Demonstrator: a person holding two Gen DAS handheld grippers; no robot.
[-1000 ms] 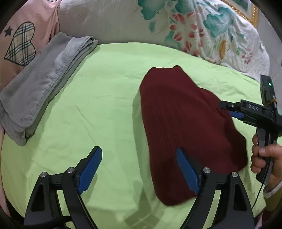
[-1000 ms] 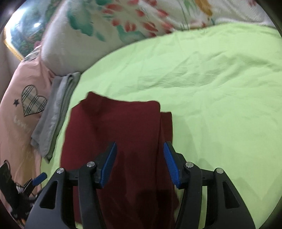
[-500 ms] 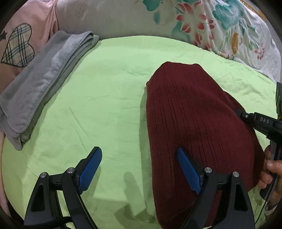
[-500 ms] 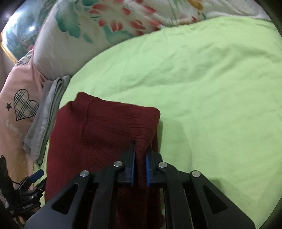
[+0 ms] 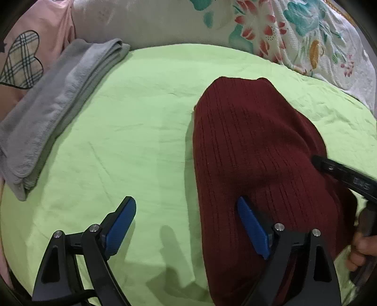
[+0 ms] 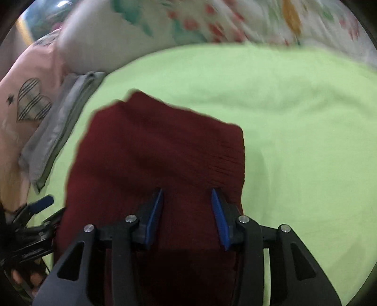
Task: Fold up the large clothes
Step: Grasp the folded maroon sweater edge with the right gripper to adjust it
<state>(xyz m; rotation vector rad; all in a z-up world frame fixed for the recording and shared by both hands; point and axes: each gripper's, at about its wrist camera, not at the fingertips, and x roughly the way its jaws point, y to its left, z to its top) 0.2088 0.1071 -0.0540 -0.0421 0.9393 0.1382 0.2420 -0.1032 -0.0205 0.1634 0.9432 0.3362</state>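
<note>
Jaws apart on both grippers, right [image 6: 187, 213] opening, over one maroon sweater [image 5: 247, 146].

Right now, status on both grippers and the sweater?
Left gripper open, nothing between its fingers. Right gripper opening over maroon sweater, no grip. Sweater folded on green sheet. Grey towel well clear.

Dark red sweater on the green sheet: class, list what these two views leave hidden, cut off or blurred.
- Dark red sweater: its near end runs off the bottom edge in both views, behind the left gripper and the right gripper.
- Floral bedding: motion-blurred in the right wrist view.
- Right gripper, left wrist view: cut off by the right edge, fingers hidden.
- Grey folded towel: layers uncountable.
</note>
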